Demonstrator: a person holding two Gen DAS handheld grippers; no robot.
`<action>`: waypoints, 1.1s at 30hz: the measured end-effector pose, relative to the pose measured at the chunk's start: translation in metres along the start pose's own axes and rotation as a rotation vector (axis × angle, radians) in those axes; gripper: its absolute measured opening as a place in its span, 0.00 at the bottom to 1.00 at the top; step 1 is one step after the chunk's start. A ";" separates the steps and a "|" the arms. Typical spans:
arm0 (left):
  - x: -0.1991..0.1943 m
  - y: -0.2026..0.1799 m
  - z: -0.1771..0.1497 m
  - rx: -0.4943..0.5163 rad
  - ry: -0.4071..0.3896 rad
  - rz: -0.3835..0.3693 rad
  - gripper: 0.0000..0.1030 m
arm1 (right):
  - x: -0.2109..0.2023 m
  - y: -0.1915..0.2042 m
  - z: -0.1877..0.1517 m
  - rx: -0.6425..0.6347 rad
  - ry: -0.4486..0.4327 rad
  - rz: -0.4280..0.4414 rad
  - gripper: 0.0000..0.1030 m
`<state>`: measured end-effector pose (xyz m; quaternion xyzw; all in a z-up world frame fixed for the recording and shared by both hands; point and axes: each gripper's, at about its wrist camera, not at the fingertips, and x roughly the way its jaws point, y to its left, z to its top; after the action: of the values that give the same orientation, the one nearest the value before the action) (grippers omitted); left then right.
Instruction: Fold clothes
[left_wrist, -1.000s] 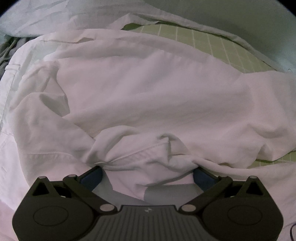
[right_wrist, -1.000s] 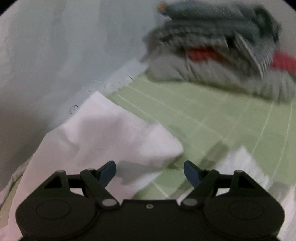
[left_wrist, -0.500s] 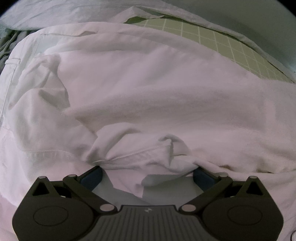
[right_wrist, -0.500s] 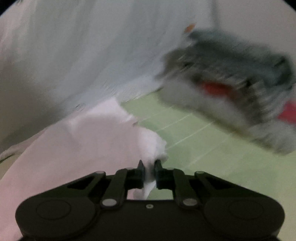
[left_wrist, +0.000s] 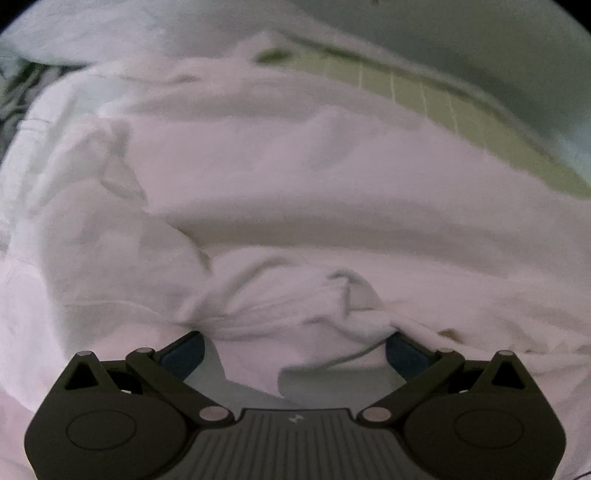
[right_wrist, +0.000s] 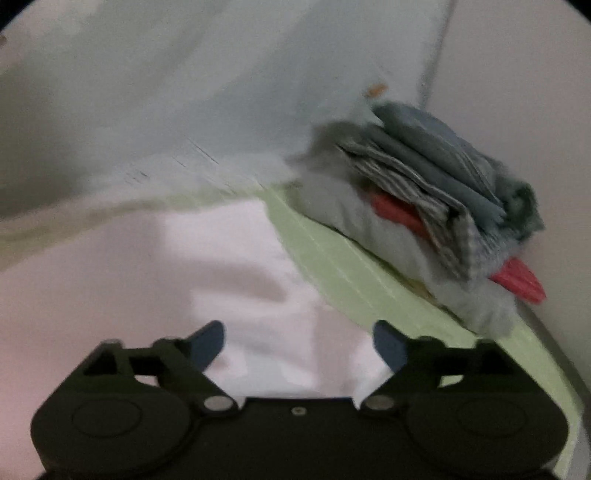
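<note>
No legible writing on white garment (left_wrist: 295, 177) or folded stack (right_wrist: 436, 192).

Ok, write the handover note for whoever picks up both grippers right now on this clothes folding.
Left gripper: open, bunched fabric of the white garment between its fingers, not pinched.
Right gripper: jaws opening, nothing gripped, above the garment's edge.
Garment lies crumpled on the green gridded mat; the folded pile sits at the mat's far end.
Done: pile folded. Left: smooth and fold the white garment.

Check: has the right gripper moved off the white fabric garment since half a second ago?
Yes. The right gripper let go and lifted back; its jaws are opening, nothing pinched, and the white fabric garment lies beside the folded clothes stack.
</note>
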<state>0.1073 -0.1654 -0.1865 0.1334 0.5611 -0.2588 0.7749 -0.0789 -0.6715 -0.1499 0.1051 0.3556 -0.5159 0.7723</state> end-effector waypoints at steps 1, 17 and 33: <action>-0.008 0.007 0.002 -0.011 -0.033 -0.012 1.00 | -0.004 0.008 0.003 0.005 -0.007 0.032 0.93; 0.004 0.195 0.097 -0.272 -0.256 0.257 1.00 | -0.063 0.265 0.007 -0.308 -0.080 0.714 0.96; 0.042 0.225 0.115 -0.180 -0.338 0.089 0.29 | -0.084 0.430 -0.015 -0.713 -0.108 0.919 0.01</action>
<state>0.3328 -0.0464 -0.2063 0.0428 0.4374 -0.1918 0.8775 0.2715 -0.4113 -0.1941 -0.0441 0.3853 0.0191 0.9215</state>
